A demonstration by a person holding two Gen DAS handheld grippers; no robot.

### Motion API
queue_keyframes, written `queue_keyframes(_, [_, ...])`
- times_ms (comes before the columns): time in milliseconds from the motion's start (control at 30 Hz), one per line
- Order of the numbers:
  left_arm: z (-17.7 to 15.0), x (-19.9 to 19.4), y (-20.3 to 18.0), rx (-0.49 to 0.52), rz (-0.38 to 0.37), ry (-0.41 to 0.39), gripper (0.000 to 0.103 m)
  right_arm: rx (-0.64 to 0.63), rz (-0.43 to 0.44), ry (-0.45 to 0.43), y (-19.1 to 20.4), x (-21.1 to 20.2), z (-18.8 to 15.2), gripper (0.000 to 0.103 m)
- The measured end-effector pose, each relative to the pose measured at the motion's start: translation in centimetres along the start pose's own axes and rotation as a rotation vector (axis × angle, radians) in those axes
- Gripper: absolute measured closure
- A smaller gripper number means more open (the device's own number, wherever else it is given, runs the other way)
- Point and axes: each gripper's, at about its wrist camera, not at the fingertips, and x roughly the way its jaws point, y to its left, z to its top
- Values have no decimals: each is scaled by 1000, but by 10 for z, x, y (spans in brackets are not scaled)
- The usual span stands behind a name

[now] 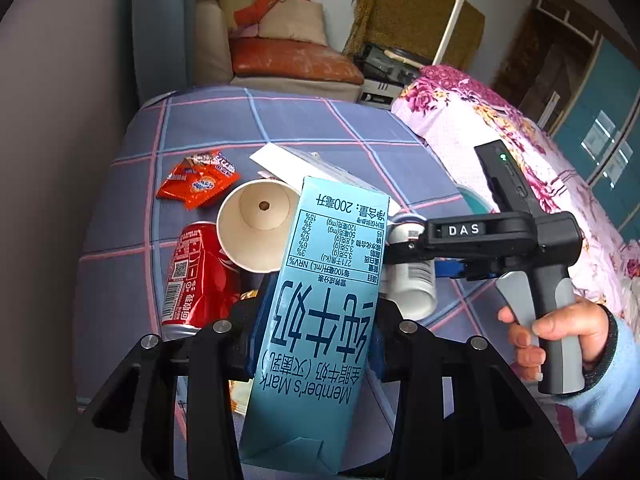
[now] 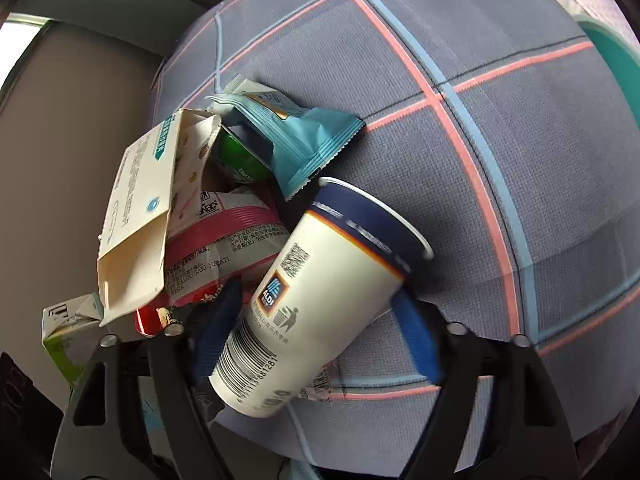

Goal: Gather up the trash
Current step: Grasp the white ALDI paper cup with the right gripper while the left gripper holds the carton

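Observation:
My left gripper (image 1: 316,336) is shut on a light blue milk carton (image 1: 320,312) and holds it above a bed. My right gripper (image 2: 320,336) is shut on a white and navy ALDI paper cup (image 2: 320,304), which lies tilted; the same gripper (image 1: 404,248) and cup (image 1: 412,284) show in the left wrist view. Below lie a red cola can (image 1: 196,276), a paper cup (image 1: 256,224) on its side and orange wrappers (image 1: 200,180). In the right wrist view a trash pile holds a white box (image 2: 140,208), a blue wrapper (image 2: 296,136), a green can (image 2: 240,160) and a pink packet (image 2: 228,240).
The trash lies on a blue checked bedsheet (image 2: 500,160). A floral quilt (image 1: 500,128) is at the right, a sofa with cushions (image 1: 280,48) beyond the bed. A teal container's rim (image 2: 612,56) is at the far right. A small green-white carton (image 2: 68,332) lies by the pile.

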Motion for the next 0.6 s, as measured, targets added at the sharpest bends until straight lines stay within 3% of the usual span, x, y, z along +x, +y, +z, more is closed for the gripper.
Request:
queue_keyframes(67, [0, 0, -1, 0, 0, 2, 62, -34, 4, -19, -3, -11, -4, 53])
queue_keyframes(267, [8, -7, -16, 26, -9, -10, 62, -71, 1, -63, -27, -46, -12, 54])
queue_keyframes(467, [12, -1, -62, 87, -48, -2, 62, -70, -6, -142, -63, -88, -19, 54])
queue_keyframes(600, [16, 27, -100, 114, -78, 44, 62, -60, -45, -233, -91, -118, -13, 54])
